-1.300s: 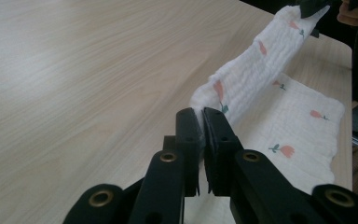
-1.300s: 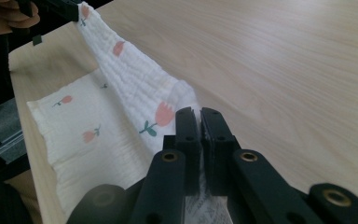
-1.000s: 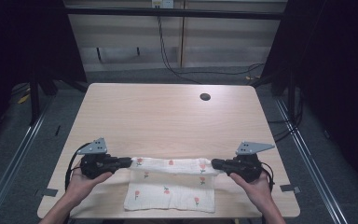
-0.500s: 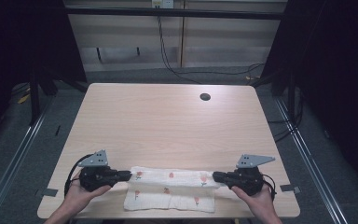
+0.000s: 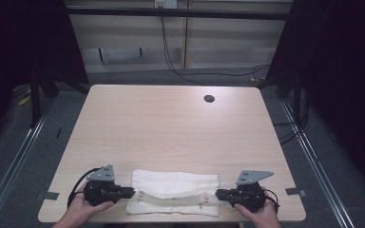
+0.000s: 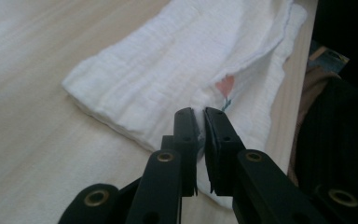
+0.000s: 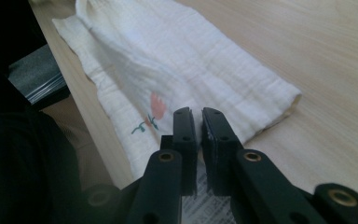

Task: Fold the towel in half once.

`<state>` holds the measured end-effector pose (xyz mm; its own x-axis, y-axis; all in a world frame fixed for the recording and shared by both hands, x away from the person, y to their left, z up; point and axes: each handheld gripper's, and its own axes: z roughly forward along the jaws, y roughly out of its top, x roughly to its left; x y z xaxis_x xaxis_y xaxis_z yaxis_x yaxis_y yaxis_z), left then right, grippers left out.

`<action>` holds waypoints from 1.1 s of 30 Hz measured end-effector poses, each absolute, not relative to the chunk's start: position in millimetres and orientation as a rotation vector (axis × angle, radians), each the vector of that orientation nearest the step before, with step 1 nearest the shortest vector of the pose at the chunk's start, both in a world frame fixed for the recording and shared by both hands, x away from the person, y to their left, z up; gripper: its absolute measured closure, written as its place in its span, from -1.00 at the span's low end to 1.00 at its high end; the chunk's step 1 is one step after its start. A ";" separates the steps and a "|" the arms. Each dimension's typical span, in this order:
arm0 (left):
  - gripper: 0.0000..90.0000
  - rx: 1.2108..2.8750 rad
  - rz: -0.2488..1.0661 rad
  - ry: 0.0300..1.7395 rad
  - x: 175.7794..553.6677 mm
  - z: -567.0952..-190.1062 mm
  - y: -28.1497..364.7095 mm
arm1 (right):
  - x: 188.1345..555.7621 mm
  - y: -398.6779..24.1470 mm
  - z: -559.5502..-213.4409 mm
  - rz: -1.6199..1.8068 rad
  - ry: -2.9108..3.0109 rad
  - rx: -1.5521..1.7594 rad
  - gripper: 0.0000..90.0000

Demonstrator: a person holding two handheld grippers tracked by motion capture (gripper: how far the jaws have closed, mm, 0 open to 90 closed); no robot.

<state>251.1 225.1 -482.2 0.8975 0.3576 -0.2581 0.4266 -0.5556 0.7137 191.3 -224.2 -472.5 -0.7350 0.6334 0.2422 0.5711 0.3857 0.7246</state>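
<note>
A white towel (image 5: 175,190) with small red flower prints lies folded near the table's front edge. My left gripper (image 5: 132,192) is at its left end and my right gripper (image 5: 218,194) at its right end, each held low over the table by a hand. In the left gripper view the jaws (image 6: 200,116) are shut on a pinch of the towel (image 6: 168,74) beside a red flower. In the right gripper view the jaws (image 7: 198,115) are shut on the towel's (image 7: 205,60) edge, with a flower print just left of them.
The light wooden table (image 5: 171,128) has a dark round hole (image 5: 209,99) at its far right. Grey tape marks (image 5: 51,195) sit at both front corners. The floor beyond the table edges is dark, with rails on both sides.
Both grippers have come toward the front edge and sunk, carrying the towel's held edge over its near part. The towel now lies lower and flatter on the table.
</note>
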 end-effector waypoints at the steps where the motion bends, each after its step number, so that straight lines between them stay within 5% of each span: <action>1: 0.86 2.213 -0.105 0.557 249.8 -482.5 224.4 | 191.3 -224.2 -472.5 1.288 2.552 1.112 0.88; 14: 0.56 2.149 -0.117 0.527 244.7 -475.4 234.6 | 165.1 -224.0 -470.4 1.315 2.544 1.111 0.64; 33: 0.02 2.112 -0.057 0.707 272.8 -483.4 241.2 | 191.9 -177.8 -471.6 1.347 2.584 1.058 0.45</action>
